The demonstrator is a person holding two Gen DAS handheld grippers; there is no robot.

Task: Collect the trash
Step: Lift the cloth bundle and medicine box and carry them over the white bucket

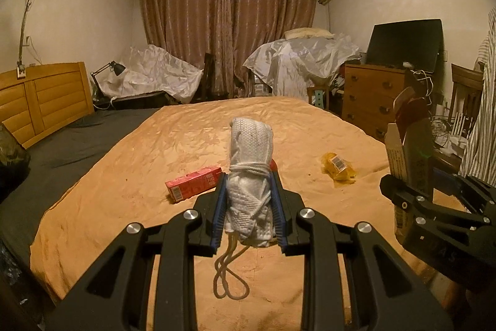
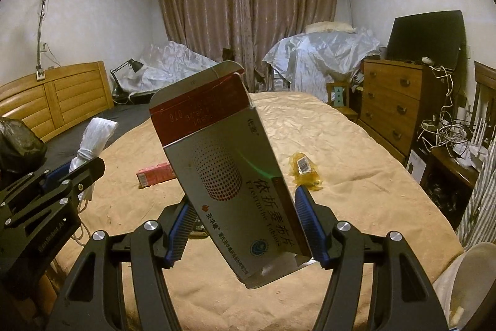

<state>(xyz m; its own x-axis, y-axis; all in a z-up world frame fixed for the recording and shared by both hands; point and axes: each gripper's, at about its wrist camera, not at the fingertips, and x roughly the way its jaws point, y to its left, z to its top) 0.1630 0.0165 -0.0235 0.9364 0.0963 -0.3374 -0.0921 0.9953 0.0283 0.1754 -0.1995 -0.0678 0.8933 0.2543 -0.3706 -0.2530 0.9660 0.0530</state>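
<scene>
- Left tongs (image 1: 249, 207) clamp a white tied bundle (image 1: 251, 163).
- Right tongs (image 2: 245, 222) grip a tilted medicine box (image 2: 223, 169) above the bed (image 2: 341, 151).

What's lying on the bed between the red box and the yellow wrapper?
Nothing on the bedspread itself: that stretch is bare between the red box and the yellow wrapper. In the right wrist view the held medicine box hides part of it.

Orange bedspread (image 1: 124, 176), wooden headboard (image 1: 46, 101), drawn curtains (image 1: 228, 27), dresser (image 1: 372, 95), monitor (image 1: 406, 44)
</scene>
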